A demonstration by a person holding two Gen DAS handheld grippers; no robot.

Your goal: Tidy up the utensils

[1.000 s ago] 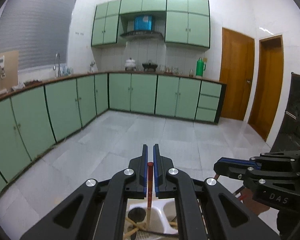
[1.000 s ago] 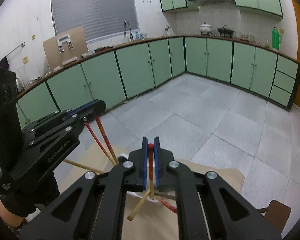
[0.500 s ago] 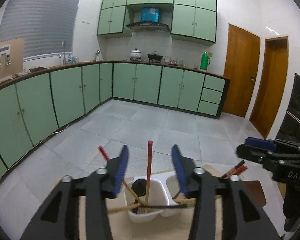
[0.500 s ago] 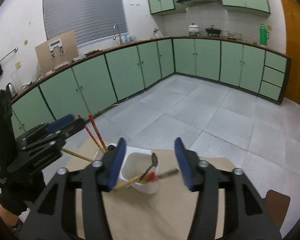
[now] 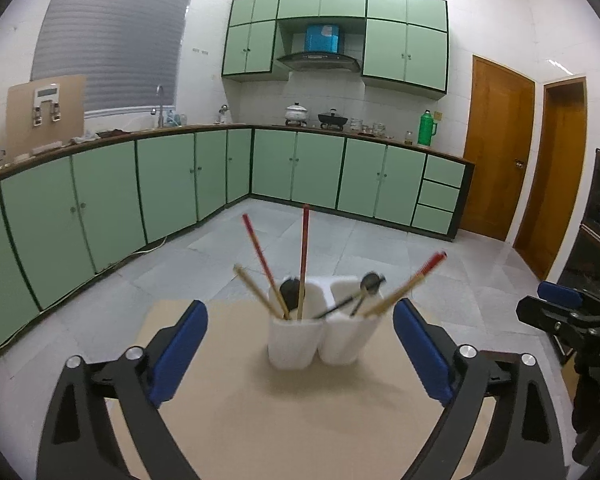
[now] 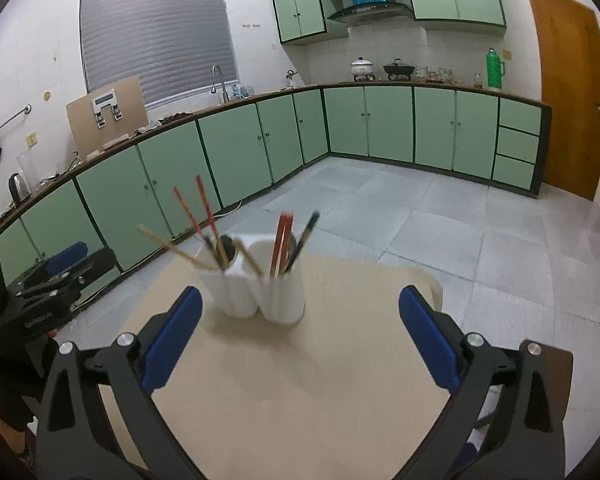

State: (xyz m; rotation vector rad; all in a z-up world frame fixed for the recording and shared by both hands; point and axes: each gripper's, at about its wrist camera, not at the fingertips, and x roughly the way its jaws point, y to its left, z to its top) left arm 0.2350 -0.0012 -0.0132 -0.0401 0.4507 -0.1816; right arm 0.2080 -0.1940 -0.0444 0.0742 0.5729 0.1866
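I have both grippers backed off from the white utensil holder [image 5: 315,334], which I'll use as my landmark. It stands upright on the tan tabletop [image 5: 300,420], and it has 2 compartments side by side.

My left gripper [image 5: 300,350] hangs on the near side of the holder with its blue-padded fingers [image 5: 178,354] spread wide apart and nothing between them; the holder sits beyond the gap, not touched by either finger. My right gripper [image 6: 300,334] is likewise on the near side of the holder in its own view, fingers [image 6: 428,342] wide apart and empty, the holder [image 6: 258,292] lying beyond and a little toward its left finger.

From the left wrist view, the holder's left compartment carries 2 red chopsticks [image 5: 302,260], one nearly upright and one leaning away to the left, plus a pale wooden chopstick [image 5: 260,290] leaning left and a dark spoon [image 5: 290,292]. The right compartment holds another spoon [image 5: 366,290] and a red-tipped chopstick pair [image 5: 410,282] slanting out to the right; that pair is blurred, so I can't count it there.

From the right wrist view, the compartment nearer my right gripper shows 2 red chopsticks close together [image 6: 281,242] and a dark handle [image 6: 303,240] leaning right.

Off to the holder's right in the left view I see my right gripper [image 5: 568,312]; off to the holder's left in the right view I see my left one [image 6: 56,276].
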